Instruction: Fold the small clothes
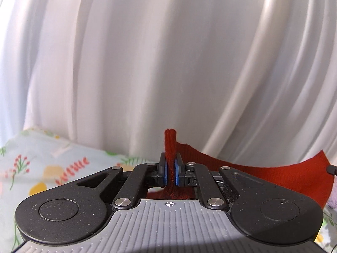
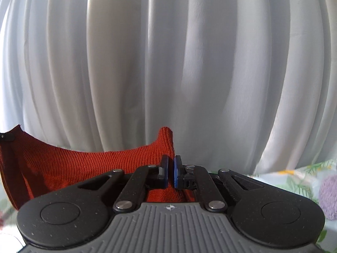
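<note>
Nearest in the left wrist view, our left gripper has its jaws closed almost completely on a bunched fold of the rust-red ribbed knit garment, and a short tuft of it stands up above the blue pads. In the right wrist view our right gripper is closed the same way on another corner of the same garment, which stretches away to the left of the frame.

Between the two grips the top edge sags in a shallow curve, lowest at the middle and rising to each held corner. We judge from this that the knit is light, soft and floppy, with no stiffness of its own, so it will droop wherever it is not held. The ribbing looks grippy rather than slippery. It probably stretches, so pulling the corners apart could distort it. Corners or hem edges seem the best places to take hold, as now.

Beyond it, low in both frames, lies the pale floral-printed sheet. We cannot tell what it covers. A lilac fuzzy item rests on it at the lower right of the right wrist view. Farthest back hangs a white pleated curtain.
</note>
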Tool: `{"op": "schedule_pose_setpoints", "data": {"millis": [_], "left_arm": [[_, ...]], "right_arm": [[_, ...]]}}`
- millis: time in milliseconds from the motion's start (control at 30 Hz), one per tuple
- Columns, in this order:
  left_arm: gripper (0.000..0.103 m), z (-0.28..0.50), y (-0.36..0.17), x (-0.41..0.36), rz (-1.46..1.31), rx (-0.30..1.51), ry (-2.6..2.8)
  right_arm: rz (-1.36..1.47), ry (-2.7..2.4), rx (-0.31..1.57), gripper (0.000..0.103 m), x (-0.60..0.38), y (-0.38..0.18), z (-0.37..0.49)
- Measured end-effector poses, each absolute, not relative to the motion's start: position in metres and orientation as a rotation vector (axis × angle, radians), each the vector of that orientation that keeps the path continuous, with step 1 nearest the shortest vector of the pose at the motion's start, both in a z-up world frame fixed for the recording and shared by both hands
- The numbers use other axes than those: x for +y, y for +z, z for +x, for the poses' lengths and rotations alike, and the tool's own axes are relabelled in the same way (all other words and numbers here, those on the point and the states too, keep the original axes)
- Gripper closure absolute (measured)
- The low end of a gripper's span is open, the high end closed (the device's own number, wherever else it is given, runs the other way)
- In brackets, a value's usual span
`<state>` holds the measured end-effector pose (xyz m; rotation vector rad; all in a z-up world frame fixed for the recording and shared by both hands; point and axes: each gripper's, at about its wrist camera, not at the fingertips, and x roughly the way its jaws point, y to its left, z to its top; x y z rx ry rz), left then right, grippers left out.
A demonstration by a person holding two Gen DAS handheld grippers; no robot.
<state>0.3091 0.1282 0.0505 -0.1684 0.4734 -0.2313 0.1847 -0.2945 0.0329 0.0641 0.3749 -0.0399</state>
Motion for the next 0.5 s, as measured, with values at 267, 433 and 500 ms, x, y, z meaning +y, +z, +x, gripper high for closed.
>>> {"op": "schedule_pose_setpoints", "data": {"millis": [267, 433, 500], "left_arm": [[0.094, 0.374, 0.012, 0.107, -0.155, 0.517, -0.116], [0.079, 0.387, -0.033, 0.107, -0.177, 0.62, -0.012], [0.06, 0.374, -0.041, 0.103, -0.202, 0.626, -0.084]], "right_arm": [[0.031, -0.133, 0.366, 0.099, -0.29, 0.019, 0.246], [0.03, -0.187, 0.406, 0.098, -0.29, -0.019, 0.277], [0.068, -0.223, 0.411, 0.097, -0.293, -0.031, 0.278]]}}
